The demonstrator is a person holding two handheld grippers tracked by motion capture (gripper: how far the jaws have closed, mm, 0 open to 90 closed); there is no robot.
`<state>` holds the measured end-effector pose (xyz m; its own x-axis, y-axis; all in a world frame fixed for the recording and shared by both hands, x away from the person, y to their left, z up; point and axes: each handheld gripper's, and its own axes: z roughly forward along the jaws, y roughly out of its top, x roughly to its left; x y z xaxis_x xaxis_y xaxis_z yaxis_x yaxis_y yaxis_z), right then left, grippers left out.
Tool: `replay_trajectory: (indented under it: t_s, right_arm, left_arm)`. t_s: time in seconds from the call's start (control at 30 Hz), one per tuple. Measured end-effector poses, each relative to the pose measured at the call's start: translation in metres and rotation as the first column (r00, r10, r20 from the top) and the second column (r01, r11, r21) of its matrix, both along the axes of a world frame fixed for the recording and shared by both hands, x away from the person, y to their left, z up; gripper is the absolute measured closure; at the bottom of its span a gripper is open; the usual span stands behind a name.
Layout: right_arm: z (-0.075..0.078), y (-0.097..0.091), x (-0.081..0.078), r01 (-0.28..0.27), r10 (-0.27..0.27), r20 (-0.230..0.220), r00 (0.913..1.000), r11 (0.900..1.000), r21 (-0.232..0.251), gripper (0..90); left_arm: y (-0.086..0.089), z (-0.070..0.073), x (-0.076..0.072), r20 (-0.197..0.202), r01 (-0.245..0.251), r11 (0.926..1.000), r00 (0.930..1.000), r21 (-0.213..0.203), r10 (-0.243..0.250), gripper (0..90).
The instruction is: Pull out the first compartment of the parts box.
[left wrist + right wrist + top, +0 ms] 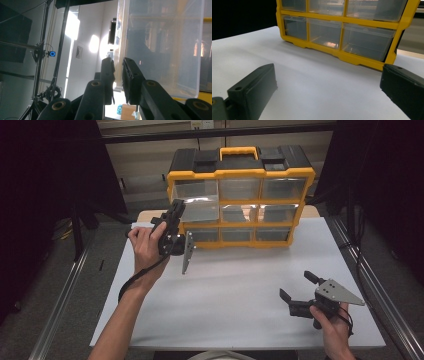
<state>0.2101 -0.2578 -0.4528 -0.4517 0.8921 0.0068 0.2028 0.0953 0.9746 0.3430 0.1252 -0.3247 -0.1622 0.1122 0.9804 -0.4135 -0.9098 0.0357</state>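
Your left gripper (176, 215) is raised at the left side of the yellow organizer (241, 195), which stands at the far edge of the white table (235, 285). The jaws are nearly closed, and they pinch the front wall of a clear drawer (198, 208). This drawer belongs to the left column of the organizer and it sticks out toward you, more forward than the other drawers beside it.

In the left gripper view, you see the two black jaws standing close together with the thin edge of the clear drawer (162, 47) between them. The left gripper (118, 72) holds this edge near the corner of the drawer, and the rest of the transparent wall spreads to the right of the jaws.

Your right gripper (297, 292) rests low over the near right part of the table, well apart from the organizer. Its jaws are wide apart and there is nothing between them. In the right gripper view, the right gripper (328, 85) points toward the bottom row of the yellow organizer (342, 53), and bare white table (312, 82) lies between the two jaws. The drawers of this bottom row look pushed in.
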Motion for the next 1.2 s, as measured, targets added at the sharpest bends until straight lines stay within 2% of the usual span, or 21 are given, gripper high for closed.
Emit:
replay_trajectory:
  t_s: [0.37,0.47,0.6,0.7,0.97,1.0,1.1,1.17,1.2]
  right_arm:
    - [0.0001,0.0001,-0.0001,-0.002,0.002,0.004,1.0,1.0,-0.002,0.3]
    - [0.0001,0.0002,-0.0002,-0.004,0.004,0.006,1.0,1.0,-0.003,0.3]
    - [0.0001,0.0,-0.0002,-0.004,0.004,0.006,1.0,1.0,-0.002,0.3]
    - [0.0,0.0001,-0.0002,-0.003,0.003,0.003,1.0,1.0,-0.003,0.3]
    - [0.0004,0.0003,-0.0008,-0.009,0.009,0.006,0.9999,1.0,0.001,0.3]
    - [0.0005,0.0002,-0.0009,-0.007,0.007,0.007,1.0,1.0,-0.003,0.3]
    - [0.0006,-0.0002,-0.0013,-0.009,0.009,0.009,0.9999,1.0,-0.003,0.3]
    - [0.0006,-0.0002,-0.0013,-0.004,0.004,0.008,1.0,1.0,0.001,0.2]
    - [0.0003,-0.0001,-0.0008,-0.007,0.007,0.006,1.0,1.0,0.002,0.2]
  left_arm:
    - [0.0015,-0.0006,-0.0002,-0.011,0.003,1.0,0.9999,-0.007,-0.003,79.4]
    - [0.001,-0.0012,-0.0008,-0.008,-0.018,0.9997,0.9998,0.013,0.018,79.4]
    - [0.0023,-0.0026,-0.0003,-0.007,-0.019,0.9998,0.9998,0.007,0.019,79.4]
    - [0.0026,-0.0035,-0.0007,-0.009,-0.018,0.9995,0.9998,0.024,0.019,79.3]
    - [0.0035,-0.0037,-0.0003,-0.003,-0.016,0.9996,0.9999,0.023,0.016,79.3]
    - [0.0035,-0.004,0.0008,0.003,-0.005,0.9997,1.0,0.022,0.005,79.3]
    - [0.0036,-0.0043,0.0004,-0.009,-0.015,0.9998,0.9998,0.014,0.015,79.2]
    - [0.0041,-0.0043,0.0002,-0.024,-0.005,0.9999,0.9997,-0.009,0.004,78.0]
    - [0.0042,-0.0053,0.0009,-0.034,0.016,0.9995,0.9993,-0.027,-0.017,76.4]
